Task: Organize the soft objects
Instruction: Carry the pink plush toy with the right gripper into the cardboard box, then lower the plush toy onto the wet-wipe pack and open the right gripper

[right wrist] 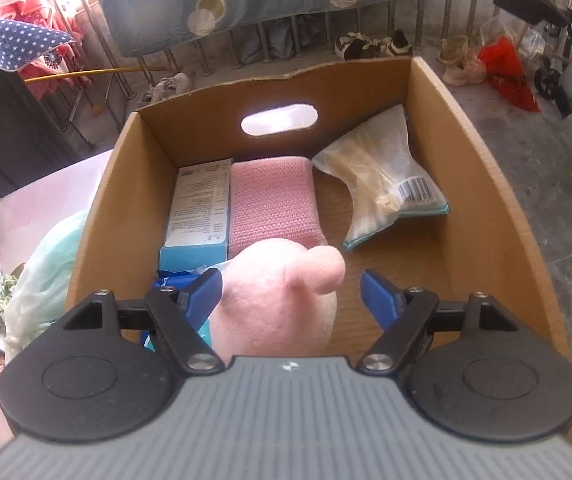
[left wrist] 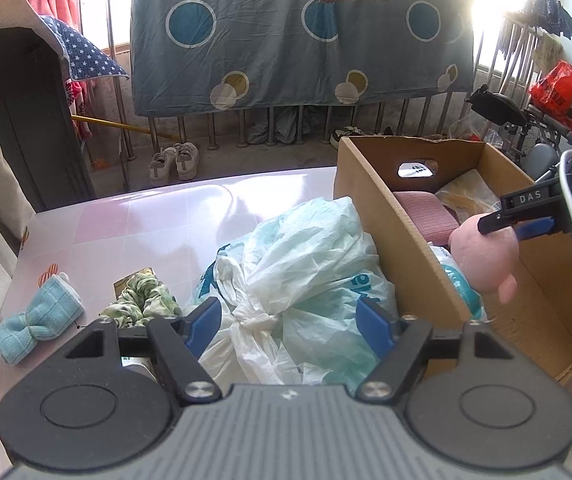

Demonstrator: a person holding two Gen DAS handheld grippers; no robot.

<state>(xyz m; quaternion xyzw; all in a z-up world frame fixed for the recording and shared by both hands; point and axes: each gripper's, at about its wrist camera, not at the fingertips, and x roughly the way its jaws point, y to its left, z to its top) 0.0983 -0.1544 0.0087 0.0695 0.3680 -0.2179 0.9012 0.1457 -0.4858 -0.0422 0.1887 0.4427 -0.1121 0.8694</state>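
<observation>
My right tool (right wrist: 290,290) sits over the cardboard box (right wrist: 481,184), fingers apart — the pink plush toy (right wrist: 282,300) between them, touching only the left pad. My left tool (left wrist: 289,320) gapes over the knotted plastic bag (left wrist: 305,264) on the desk (left wrist: 134,216) — box at two o'clock.

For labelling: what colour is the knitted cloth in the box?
Pink knitted cloth; clearest in the right wrist view.

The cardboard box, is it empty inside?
No, the cardboard box already holds a pink knitted cloth, a blue and white carton and a clear sealed packet.
</observation>
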